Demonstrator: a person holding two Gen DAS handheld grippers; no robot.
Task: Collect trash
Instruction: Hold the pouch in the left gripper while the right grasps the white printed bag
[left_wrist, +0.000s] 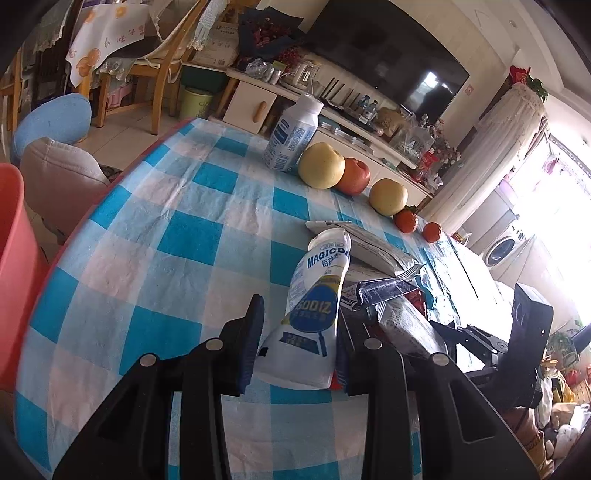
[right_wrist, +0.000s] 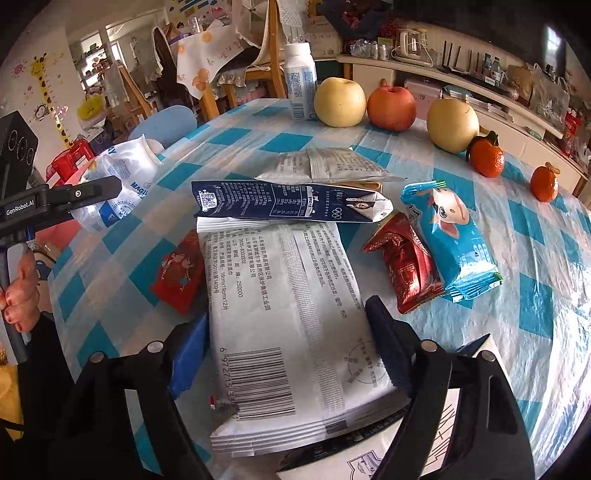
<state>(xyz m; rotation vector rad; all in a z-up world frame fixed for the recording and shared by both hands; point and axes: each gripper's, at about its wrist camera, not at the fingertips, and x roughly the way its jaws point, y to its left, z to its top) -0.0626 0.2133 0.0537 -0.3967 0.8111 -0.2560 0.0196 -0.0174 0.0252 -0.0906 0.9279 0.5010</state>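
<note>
Left tool (left_wrist: 295, 343) clamped on a white squeezed drink pouch (left_wrist: 314, 306), held tilted above the blue-checked tabletop (left_wrist: 155, 229).

Right tool (right_wrist: 288, 343) jaws spread, straddling a white wipes pack (right_wrist: 288, 314) lying flat near the tabletop's near edge; pads don't look pressed on it.

Just beyond that pack: flattened dark blue carton (right_wrist: 288, 203), then a grey-white wrapper (right_wrist: 328, 166).

Right of the pack: red foil wrapper (right_wrist: 402, 266) touching a light blue snack bag (right_wrist: 454, 236). Left of it: small red packet (right_wrist: 177, 273).

Far edge: upright white bottle (right_wrist: 301, 81), two yellow pears, one red apple (right_wrist: 391, 103), two tangerines.
</note>
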